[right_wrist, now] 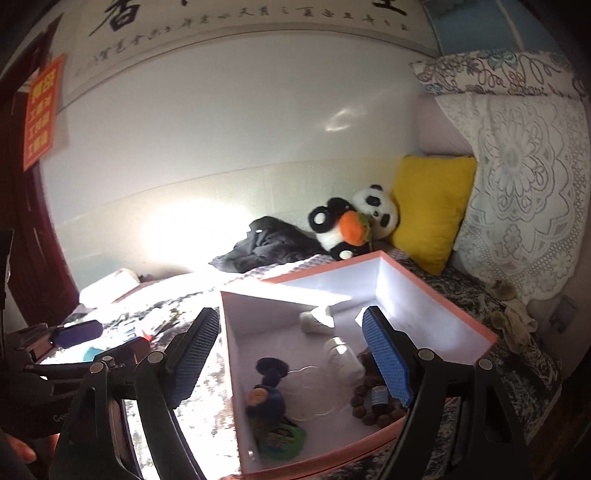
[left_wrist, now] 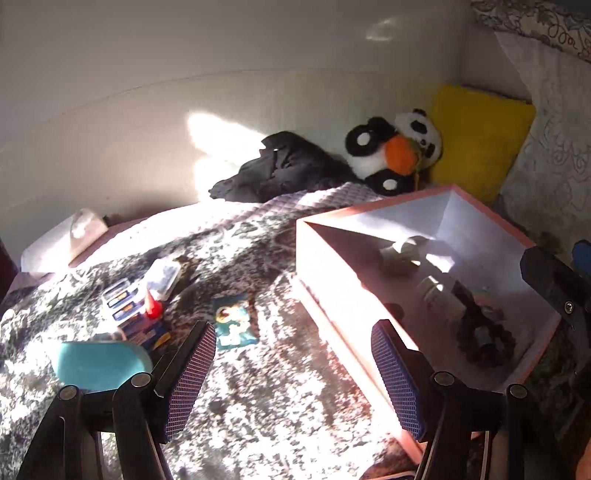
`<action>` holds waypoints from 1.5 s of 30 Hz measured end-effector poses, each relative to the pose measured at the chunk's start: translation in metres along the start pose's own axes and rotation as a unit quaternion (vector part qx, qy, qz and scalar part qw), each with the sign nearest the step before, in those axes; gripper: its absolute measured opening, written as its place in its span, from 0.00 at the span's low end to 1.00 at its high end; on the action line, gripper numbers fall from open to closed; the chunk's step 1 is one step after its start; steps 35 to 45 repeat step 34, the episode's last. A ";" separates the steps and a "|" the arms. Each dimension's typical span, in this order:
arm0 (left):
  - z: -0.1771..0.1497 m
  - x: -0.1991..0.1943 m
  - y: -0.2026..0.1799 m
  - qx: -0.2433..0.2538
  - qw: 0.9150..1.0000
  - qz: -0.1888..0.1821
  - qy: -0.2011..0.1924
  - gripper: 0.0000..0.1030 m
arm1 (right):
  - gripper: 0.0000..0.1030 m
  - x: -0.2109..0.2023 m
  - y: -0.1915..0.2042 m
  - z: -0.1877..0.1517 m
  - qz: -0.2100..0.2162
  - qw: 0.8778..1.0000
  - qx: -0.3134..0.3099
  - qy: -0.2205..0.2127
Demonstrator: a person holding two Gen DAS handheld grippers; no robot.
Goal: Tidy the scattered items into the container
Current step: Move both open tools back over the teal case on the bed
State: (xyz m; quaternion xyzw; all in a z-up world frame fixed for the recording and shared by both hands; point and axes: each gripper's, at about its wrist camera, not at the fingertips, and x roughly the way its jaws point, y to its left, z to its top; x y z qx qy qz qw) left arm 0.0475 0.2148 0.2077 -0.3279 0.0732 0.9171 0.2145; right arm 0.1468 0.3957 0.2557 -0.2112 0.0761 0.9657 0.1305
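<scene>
Several small items [right_wrist: 275, 400] inside pink box [right_wrist: 439, 291]

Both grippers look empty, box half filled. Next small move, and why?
Probably ease the open left gripper forward and slightly left onto the teal packet, the loose item nearest its fingers on the blanket. The pink box sits just to the right, so the carry is short.

Sunlight strikes the white wall [right_wrist: 229, 140] beyond my jaws, above a bed's dark patterned bedspread [left_wrist: 258, 387]. A yellow cushion [right_wrist: 430, 206] (beside a lace-draped pillow [right_wrist: 517, 192]) fills the corner beneath a calligraphy scroll [right_wrist: 236, 22].
</scene>
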 end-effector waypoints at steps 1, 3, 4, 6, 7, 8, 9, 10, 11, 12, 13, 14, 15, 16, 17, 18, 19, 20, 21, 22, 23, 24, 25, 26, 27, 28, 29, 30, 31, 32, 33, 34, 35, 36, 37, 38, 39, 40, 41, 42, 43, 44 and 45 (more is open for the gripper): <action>-0.009 -0.003 0.015 -0.009 1.000 0.010 0.003 0.71 | 0.81 0.000 0.015 -0.005 0.009 1.000 -0.010 0.005; -0.029 -0.007 0.045 -0.023 0.999 0.032 0.010 0.72 | 0.81 0.002 0.044 -0.019 0.029 0.999 -0.026 0.024; -0.039 -0.008 0.059 -0.030 0.998 0.045 0.014 0.72 | 0.81 0.004 0.057 -0.027 0.039 0.998 -0.033 0.036; -0.060 -0.007 0.087 -0.043 0.996 0.067 0.026 0.72 | 0.81 0.011 0.084 -0.042 0.055 0.996 -0.048 0.057; -0.070 -0.006 0.100 -0.049 0.995 0.077 0.032 0.72 | 0.81 0.014 0.098 -0.050 0.062 0.994 -0.056 0.067; -0.081 -0.004 0.112 -0.056 0.994 0.086 0.039 0.72 | 0.81 0.018 0.110 -0.058 0.066 0.993 -0.061 0.075; -0.091 0.000 0.124 -0.063 0.993 0.093 0.047 0.72 | 0.81 0.022 0.120 -0.067 0.065 0.992 -0.064 0.082; -0.100 0.003 0.134 -0.068 0.991 0.100 0.052 0.73 | 0.81 0.027 0.130 -0.075 0.064 0.992 -0.067 0.089; -0.108 0.007 0.142 -0.070 0.990 0.107 0.055 0.73 | 0.81 0.031 0.140 -0.084 0.063 0.991 -0.070 0.096; -0.116 0.012 0.150 -0.071 0.989 0.114 0.058 0.74 | 0.81 0.036 0.150 -0.092 0.062 0.990 -0.073 0.103; -0.125 0.016 0.158 -0.073 0.988 0.121 0.060 0.74 | 0.81 0.040 0.160 -0.101 0.061 0.989 -0.075 0.109; -0.133 0.020 0.166 -0.075 0.987 0.127 0.063 0.75 | 0.81 0.045 0.170 -0.109 0.059 0.988 -0.078 0.116; -0.140 0.024 0.173 -0.077 0.986 0.134 0.065 0.78 | 0.81 0.049 0.180 -0.118 0.058 0.987 -0.081 0.123; -0.147 0.030 0.178 -0.081 0.985 0.137 0.067 0.82 | 0.81 0.054 0.191 -0.127 0.057 0.986 -0.084 0.130; -0.152 0.036 0.183 -0.086 0.984 0.139 0.074 0.85 | 0.81 0.058 0.201 -0.135 0.056 0.985 -0.087 0.137; -0.158 0.042 0.187 -0.092 0.983 0.140 0.080 0.91 | 0.81 0.064 0.208 -0.143 0.052 0.984 -0.088 0.143; -0.164 0.047 0.192 -0.097 0.981 0.141 0.086 0.94 | 0.81 0.071 0.212 -0.152 0.045 0.984 -0.085 0.150; -0.168 0.052 0.196 -0.102 0.980 0.142 0.091 0.94 | 0.81 0.078 0.215 -0.160 0.038 0.983 -0.082 0.157; -0.171 0.056 0.198 -0.104 0.980 0.141 0.092 0.94 | 0.81 0.084 0.219 -0.168 0.030 0.983 -0.080 0.163; -0.173 0.058 0.199 -0.106 0.980 0.141 0.088 0.95 | 0.81 0.090 0.221 -0.175 0.023 0.982 -0.081 0.167; -0.173 0.057 0.199 -0.105 0.982 0.140 0.078 0.95 | 0.81 0.096 0.223 -0.181 0.017 0.982 -0.083 0.171; -0.173 0.056 0.198 -0.102 0.983 0.140 0.067 0.98 | 0.81 0.101 0.225 -0.187 0.013 0.981 -0.085 0.176; -0.172 0.055 0.195 -0.097 0.984 0.142 0.057 0.99 | 0.82 0.105 0.226 -0.192 0.010 0.980 -0.085 0.181; -0.171 0.054 0.192 -0.091 0.984 0.144 0.048 0.99 | 0.82 0.109 0.227 -0.196 0.010 0.979 -0.085 0.187; -0.171 0.053 0.189 -0.085 0.985 0.146 0.041 0.99 | 0.82 0.111 0.227 -0.199 0.011 0.978 -0.084 0.193; -0.171 0.054 0.186 -0.080 0.985 0.147 0.037 0.99 | 0.82 0.113 0.228 -0.199 0.012 0.977 -0.084 0.196; -0.171 0.055 0.184 -0.078 0.986 0.141 0.038 0.99 | 0.82 0.113 0.227 -0.199 0.013 0.977 -0.084 0.196; -0.171 0.056 0.182 -0.081 0.988 0.129 0.039 0.99 | 0.82 0.113 0.227 -0.198 0.014 0.977 -0.083 0.196; -0.171 0.057 0.181 -0.084 0.989 0.117 0.039 0.99 | 0.82 0.113 0.227 -0.198 0.015 0.977 -0.083 0.197; -0.171 0.058 0.178 -0.085 0.990 0.107 0.037 0.99 | 0.82 0.113 0.227 -0.197 0.016 0.977 -0.083 0.197; -0.171 0.057 0.175 -0.084 0.991 0.102 0.031 0.99 | 0.82 0.113 0.227 -0.197 0.017 0.976 -0.083 0.199; -0.171 0.056 0.173 -0.081 0.991 0.101 0.025 0.99 | 0.82 0.114 0.227 -0.197 0.018 0.976 -0.084 0.200; -0.171 0.056 0.173 -0.081 0.991 0.101 0.025 0.99 | 0.82 0.114 0.227 -0.197 0.018 0.976 -0.084 0.200; -0.171 0.056 0.173 -0.081 0.991 0.101 0.025 0.99 | 0.82 0.114 0.227 -0.197 0.018 0.976 -0.084 0.200; -0.171 0.056 0.173 -0.081 0.991 0.101 0.025 0.99 | 0.82 0.114 0.227 -0.197 0.018 0.976 -0.084 0.200; -0.171 0.056 0.173 -0.081 0.991 0.101 0.025 0.99 | 0.82 0.114 0.227 -0.197 0.018 0.976 -0.084 0.200; -0.171 0.056 0.173 -0.081 0.991 0.101 0.025 0.99 | 0.82 0.114 0.227 -0.197 0.018 0.976 -0.084 0.200; -0.171 0.056 0.173 -0.081 0.991 0.101 0.025 0.99 | 0.82 0.114 0.227 -0.197 0.018 0.976 -0.084 0.200; -0.171 0.056 0.173 -0.081 0.991 0.101 0.025 0.99 | 0.82 0.114 0.227 -0.197 0.018 0.976 -0.084 0.200; -0.171 0.056 0.173 -0.081 0.991 0.101 0.025 0.99 | 0.82 0.114 0.227 -0.197 0.018 0.976 -0.084 0.200; -0.171 0.056 0.173 -0.081 0.991 0.101 0.025 0.99 | 0.82 0.114 0.227 -0.197 0.018 0.976 -0.084 0.200; -0.171 0.056 0.173 -0.081 0.991 0.101 0.025 0.99 | 0.82 0.114 0.227 -0.197 0.018 0.976 -0.084 0.200; -0.171 0.056 0.173 -0.081 0.991 0.101 0.025 0.99 | 0.82 0.114 0.227 -0.197 0.018 0.976 -0.084 0.200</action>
